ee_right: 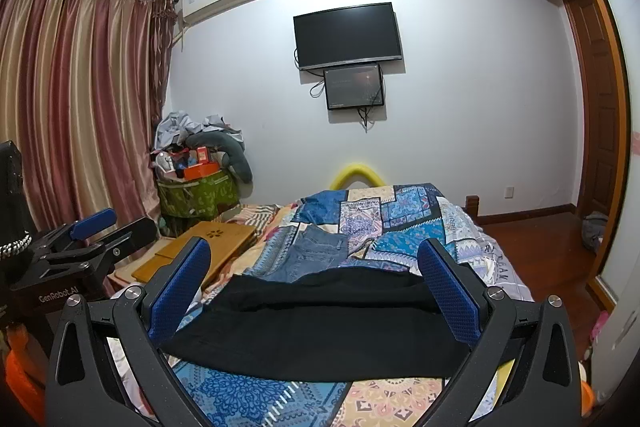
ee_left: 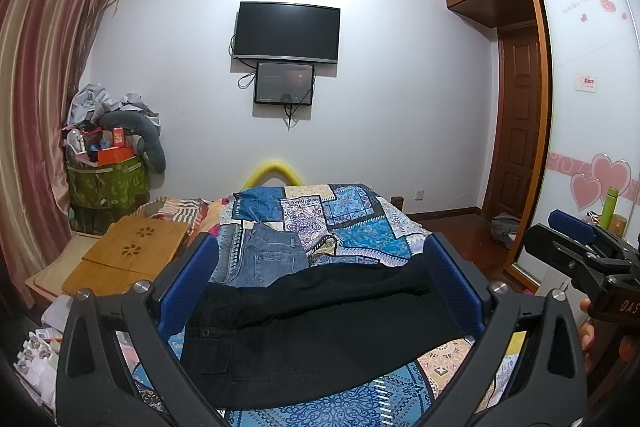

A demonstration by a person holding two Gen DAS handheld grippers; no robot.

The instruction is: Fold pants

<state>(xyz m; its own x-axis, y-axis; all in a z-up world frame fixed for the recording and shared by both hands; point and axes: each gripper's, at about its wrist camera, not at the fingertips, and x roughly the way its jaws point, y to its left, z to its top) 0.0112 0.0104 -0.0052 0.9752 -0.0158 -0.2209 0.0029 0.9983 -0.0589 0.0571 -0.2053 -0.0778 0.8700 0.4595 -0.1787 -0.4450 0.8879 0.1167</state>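
Wooden and low, a lap tray (ee_left: 132,255) sits at the left edge of the bed, pushed aside so the middle of the patchwork quilt (ee_left: 360,223) is free as a work surface; just right of it a pair of blue jeans (ee_left: 268,259) lies flat on the quilt, probably waiting its turn or already dealt with, I cannot tell which. In front of the jeans the black pants (ee_left: 320,319) are spread crosswise over the near part of the bed, waistband button toward the left and the legs running off to the right, so that each end falls near one hand. The left gripper (ee_left: 320,291) hovers over the waist end, tipped slightly down, fingers spread wide with the cloth seen between them but not pinched; nothing is held. Further right, the right gripper (ee_right: 316,291) hangs over the leg end in the same pose, its blue pads (ee_right: 450,291) wide apart and closed on nothing. Both tools look lined up along the near edge of the pants so that the two ends can be caught together; the fold itself seems not yet begun, and the soft cloth will need a pinch at the hem rather than in the flat middle.
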